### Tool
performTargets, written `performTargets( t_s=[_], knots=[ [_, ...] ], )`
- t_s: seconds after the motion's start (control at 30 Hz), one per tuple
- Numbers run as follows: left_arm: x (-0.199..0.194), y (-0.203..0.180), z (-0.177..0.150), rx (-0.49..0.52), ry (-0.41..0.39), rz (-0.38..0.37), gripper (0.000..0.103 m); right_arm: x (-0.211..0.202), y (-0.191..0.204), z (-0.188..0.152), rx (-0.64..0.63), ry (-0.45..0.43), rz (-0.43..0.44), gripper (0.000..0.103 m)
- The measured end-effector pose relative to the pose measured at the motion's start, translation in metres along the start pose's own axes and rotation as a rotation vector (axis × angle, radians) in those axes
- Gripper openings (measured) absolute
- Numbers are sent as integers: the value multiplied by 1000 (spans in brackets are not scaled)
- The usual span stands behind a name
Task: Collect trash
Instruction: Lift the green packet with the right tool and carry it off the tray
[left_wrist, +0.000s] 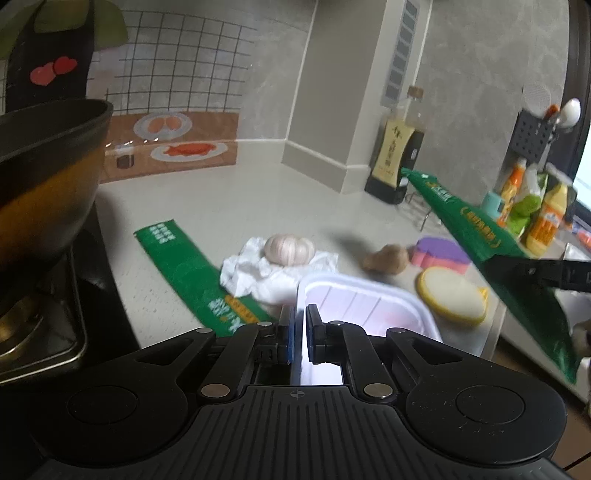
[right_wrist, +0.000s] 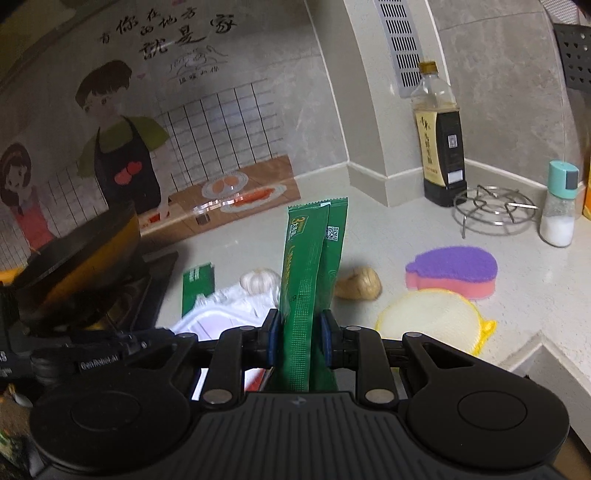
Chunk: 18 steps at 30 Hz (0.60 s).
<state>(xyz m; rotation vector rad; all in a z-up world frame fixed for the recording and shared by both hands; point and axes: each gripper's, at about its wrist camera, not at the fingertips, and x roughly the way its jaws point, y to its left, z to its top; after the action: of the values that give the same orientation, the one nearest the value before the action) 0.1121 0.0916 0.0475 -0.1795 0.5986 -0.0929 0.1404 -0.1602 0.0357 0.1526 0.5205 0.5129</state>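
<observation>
- Right gripper (right_wrist: 299, 338) is clamped on a green wrapper (right_wrist: 308, 266). Wrapper stands up between the pads, lifted clear of the counter (right_wrist: 369, 229), so probably on its way to being binned or dropped in the tray.
- Left gripper (left_wrist: 300, 334): jaws narrow, pinching the near rim of the white tray (left_wrist: 364, 306). Looks like a hold to steady it or carry it as a catch-all.
- Second green wrapper (left_wrist: 192, 273) lies flat on the counter, left of the tray, toward the stove edge. Not yet collected.
- Crumpled tissue (left_wrist: 255, 269) just behind the tray, garlic (left_wrist: 290, 248) sitting on it. Tissue is likely trash; garlic probably not, and would need to come off first.
- Ginger (left_wrist: 386, 259), purple sponge (left_wrist: 441, 251) and yellow scrubber (left_wrist: 452, 295) lie toward the counter's right edge. Kitchen kit, leave alone.
- Pan (left_wrist: 48, 177) on the stove at the left, sauce bottle (right_wrist: 441, 147) in the back corner, both out of the way.
</observation>
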Motion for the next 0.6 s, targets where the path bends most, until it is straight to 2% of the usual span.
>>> performTargets(
  t_s=[0.17, 0.3, 0.43, 0.6],
  knots=[
    [-7, -5, 18, -43, -29, -115, 12, -4, -1, 8, 23, -16, 52, 22],
    [-6, -11, 29, -96, -33, -192, 12, -5, -2, 7, 7, -24, 49, 22],
    [4, -29, 27, -129, 30, -232, 13, -6, -13, 4, -8, -36, -10, 22],
    [21, -72, 16, -100, 127, -322, 13, -5, -54, 0, 76, -27, -74, 22]
  ],
)
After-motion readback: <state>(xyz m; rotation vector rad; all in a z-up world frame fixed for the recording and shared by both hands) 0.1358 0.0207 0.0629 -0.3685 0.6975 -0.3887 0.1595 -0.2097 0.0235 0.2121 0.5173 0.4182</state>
